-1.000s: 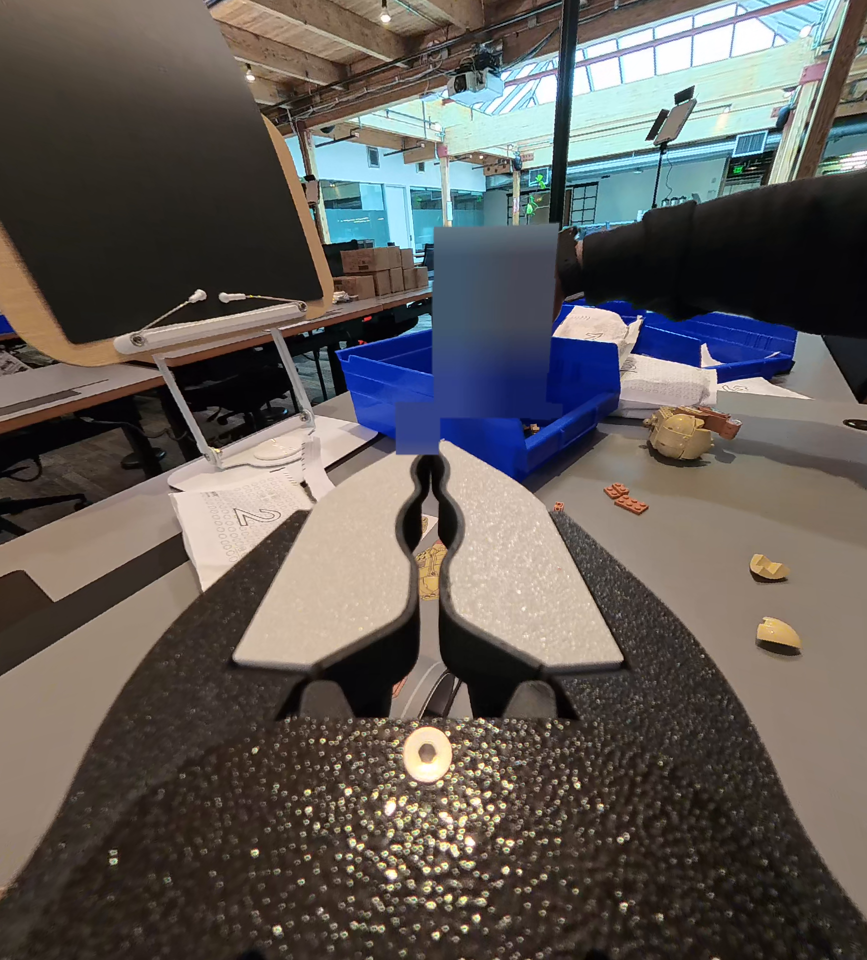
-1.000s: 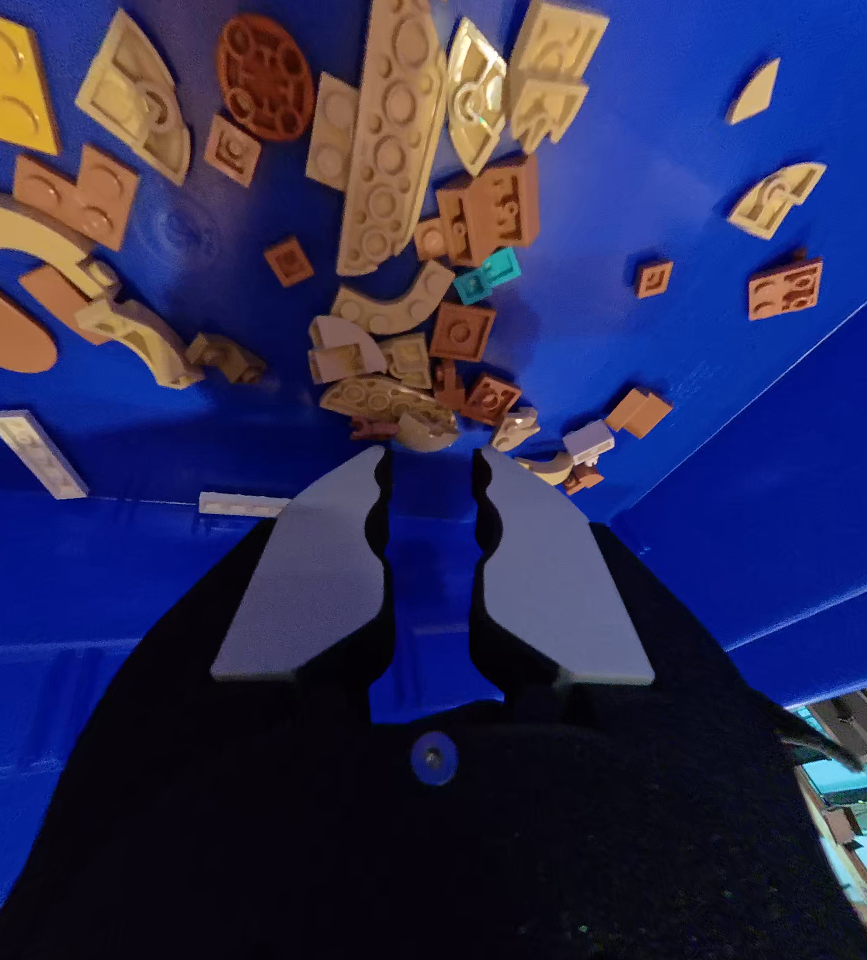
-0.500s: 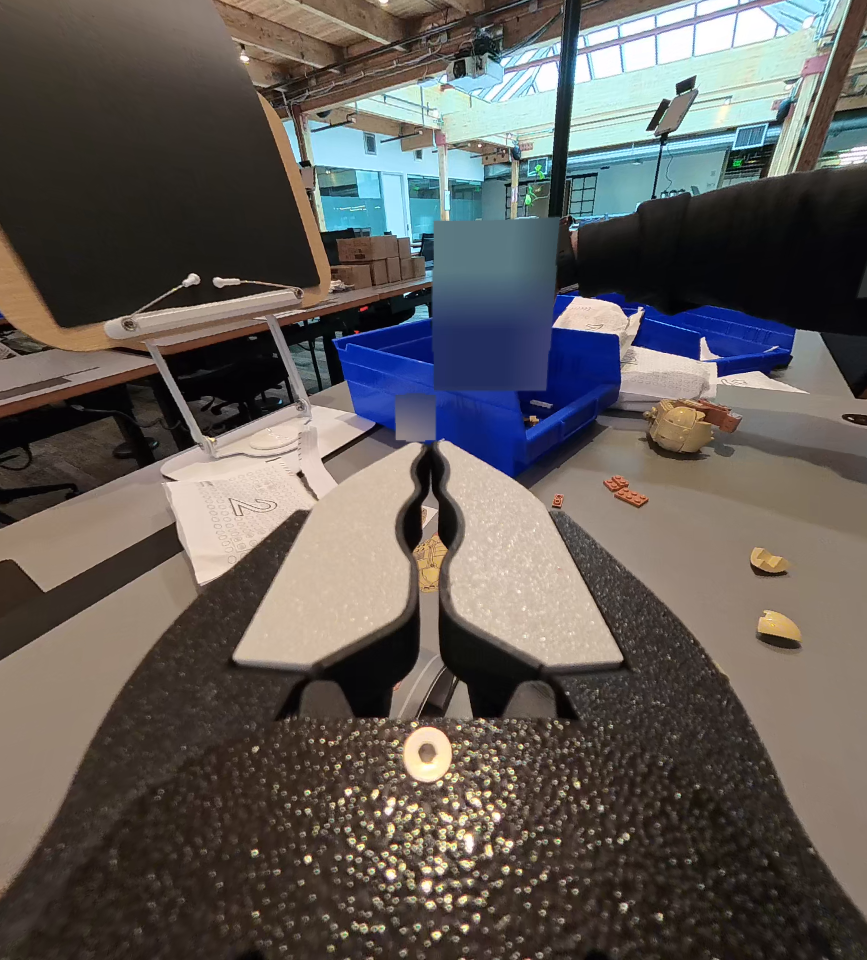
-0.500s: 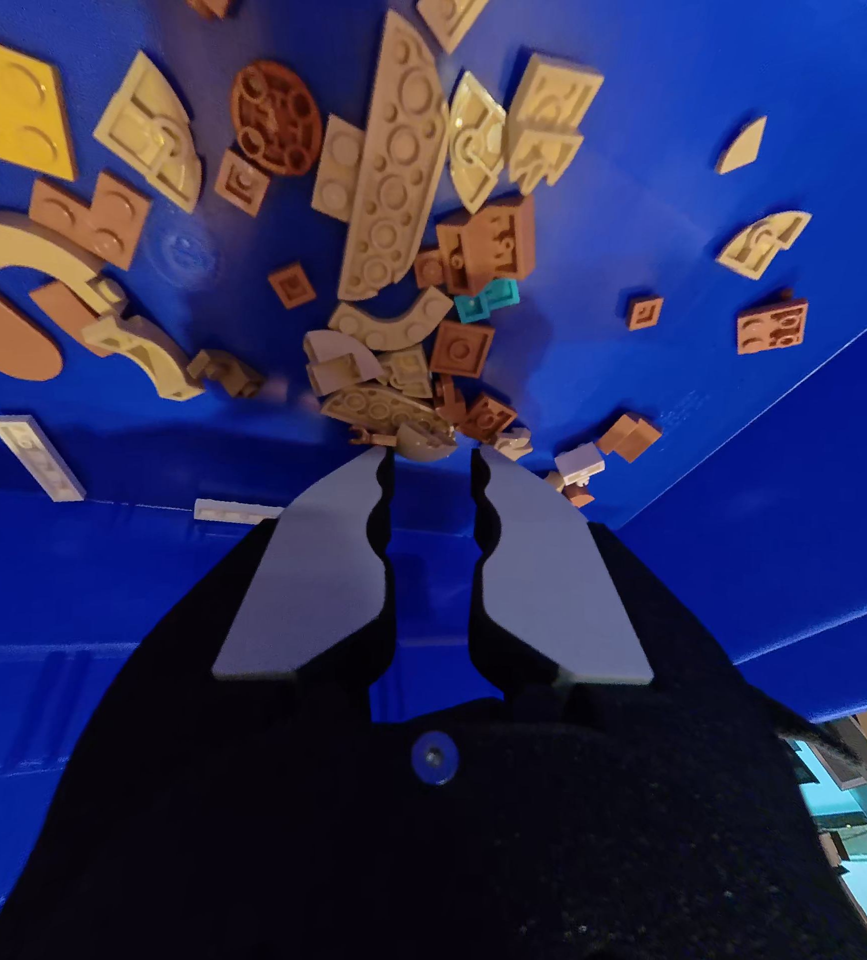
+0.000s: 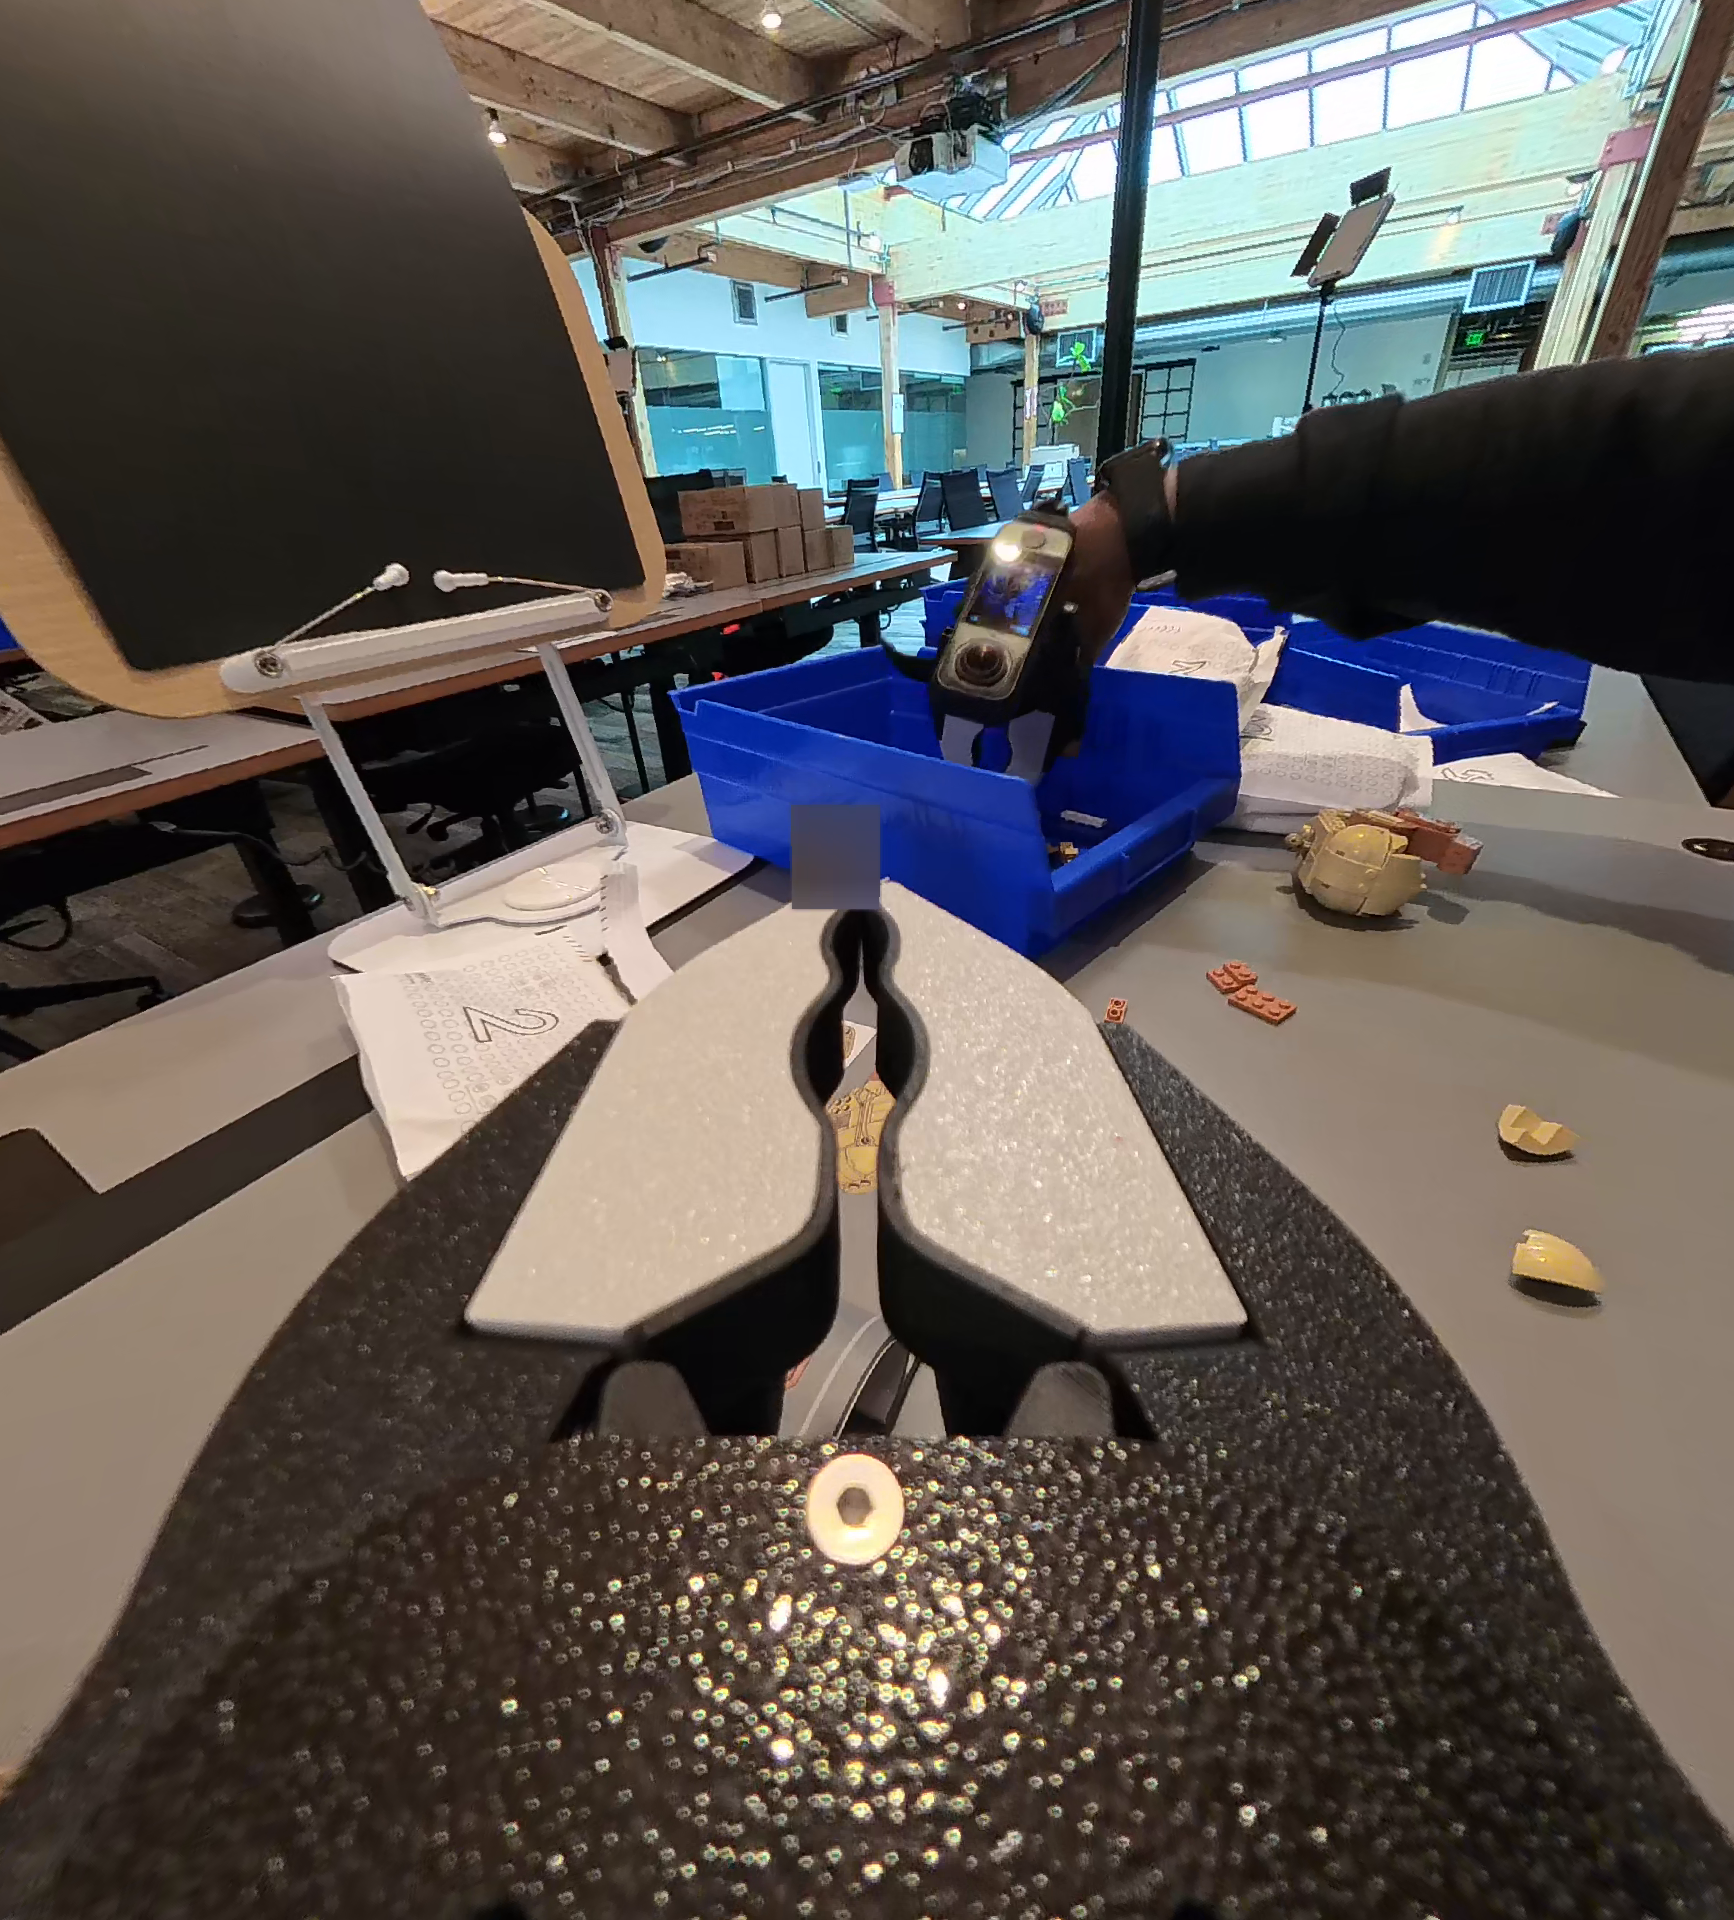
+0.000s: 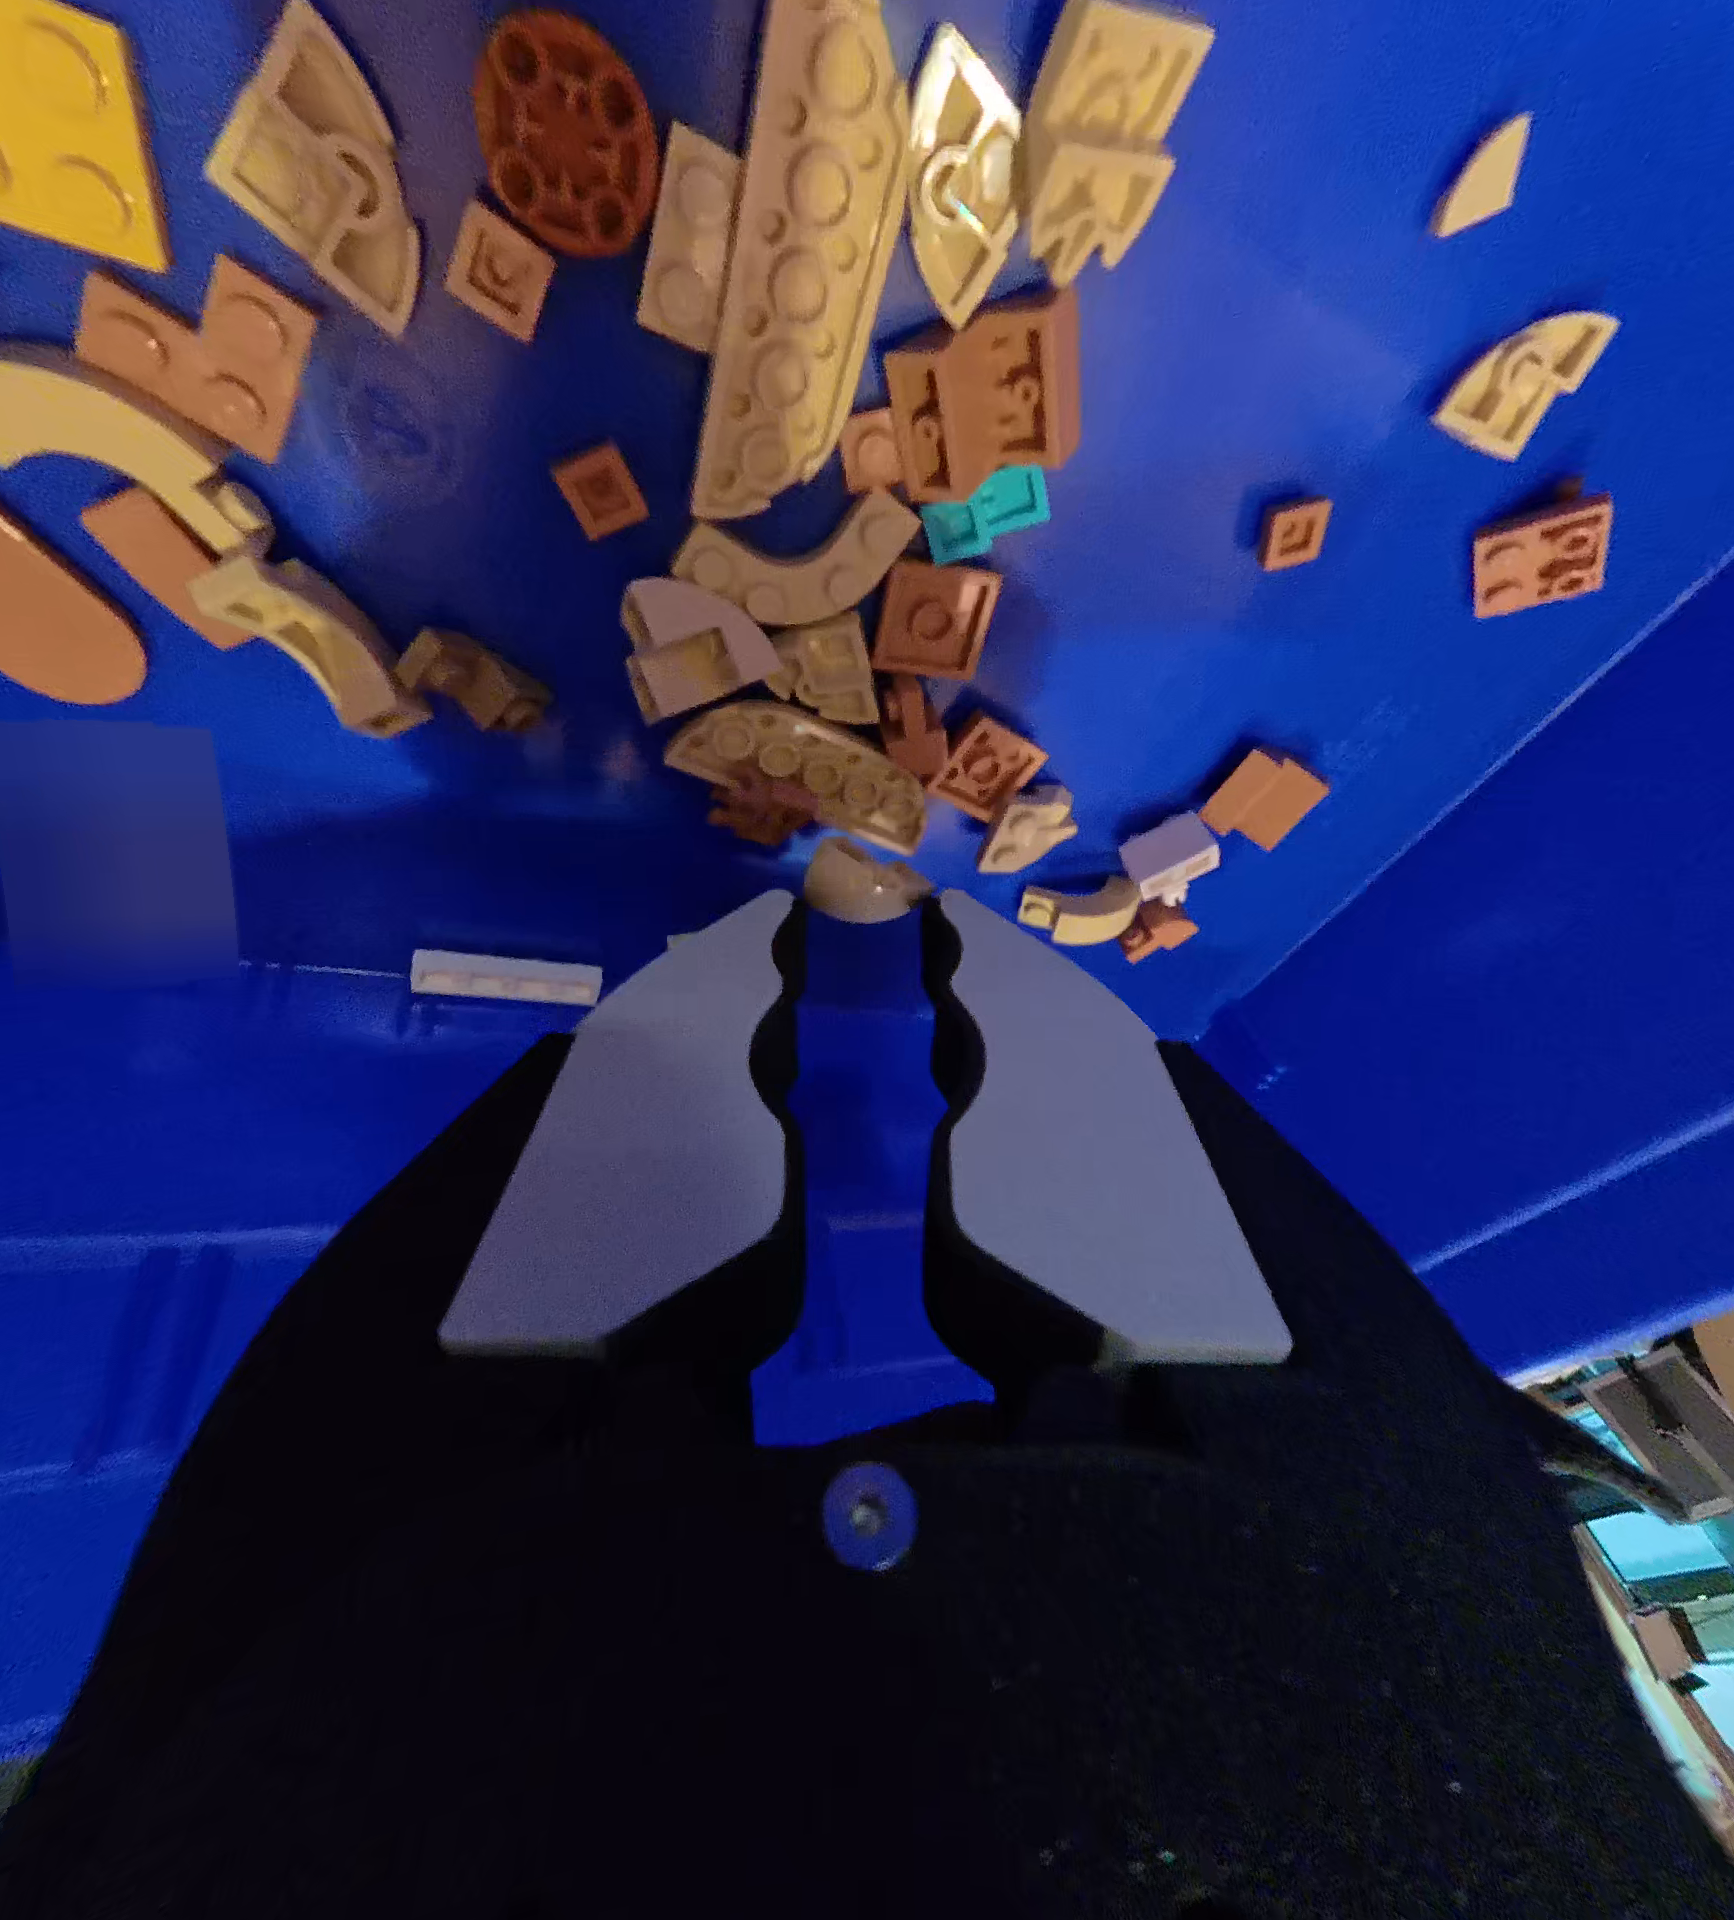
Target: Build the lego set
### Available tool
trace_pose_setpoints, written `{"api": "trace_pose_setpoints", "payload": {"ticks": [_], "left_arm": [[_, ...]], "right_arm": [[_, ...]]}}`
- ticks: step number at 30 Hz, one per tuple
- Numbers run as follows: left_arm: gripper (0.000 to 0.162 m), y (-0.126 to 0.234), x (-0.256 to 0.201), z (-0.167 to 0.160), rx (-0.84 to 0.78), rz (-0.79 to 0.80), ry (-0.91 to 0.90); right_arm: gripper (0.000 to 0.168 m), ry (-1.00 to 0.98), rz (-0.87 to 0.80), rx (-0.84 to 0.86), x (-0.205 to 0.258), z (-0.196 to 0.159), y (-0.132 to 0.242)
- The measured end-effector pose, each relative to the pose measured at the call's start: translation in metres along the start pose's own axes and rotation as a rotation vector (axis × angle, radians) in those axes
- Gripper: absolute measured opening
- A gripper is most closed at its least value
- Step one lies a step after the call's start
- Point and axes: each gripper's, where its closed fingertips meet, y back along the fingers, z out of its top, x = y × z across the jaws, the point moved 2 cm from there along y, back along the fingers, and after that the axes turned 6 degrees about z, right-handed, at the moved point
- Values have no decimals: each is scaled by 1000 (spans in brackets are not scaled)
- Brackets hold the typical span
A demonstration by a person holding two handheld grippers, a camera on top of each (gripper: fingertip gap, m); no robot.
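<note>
Your right gripper (image 6: pixel 863 902), jaws parted round tan dome piece (image 6: pixel 861 881) at bin (image 6: pixel 1465 935) corner for pickup; left gripper (image 5: pixel 855 920) closed, empty, idle over bench (image 5: pixel 1465 1091)

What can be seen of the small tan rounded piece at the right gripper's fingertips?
The small tan rounded piece is a dome-like, smooth plastic part, tan-grey in the bin's blue shade. It sits between the tips of the right gripper, whose jaws stand apart with a gap behind it; whether they press it cannot be told. It lies just below a pile of tan and brown pieces in the blue bin, near a studded tan plate.
</note>
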Motion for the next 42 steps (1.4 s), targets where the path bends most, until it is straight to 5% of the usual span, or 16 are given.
{"api": "trace_pose_setpoints", "payload": {"ticks": [7,14,21,34,42], "left_arm": [[0,2,-1,6,-15,5,-7],[0,4,-5,15,-37,5,-15],[0,2,-10,14,-31,0,-29],[0,-1,-13,7,-3,-14,-33],[0,-3,-13,2,16,-21,-24]], "right_arm": [[21,-28,-46,-148,17,17,54],[20,187,-15,-574,120,145,146],[20,306,129,-509,203,231,108],[26,210,175,-531,203,241,89],[27,30,102,-729,196,215,108]]}}
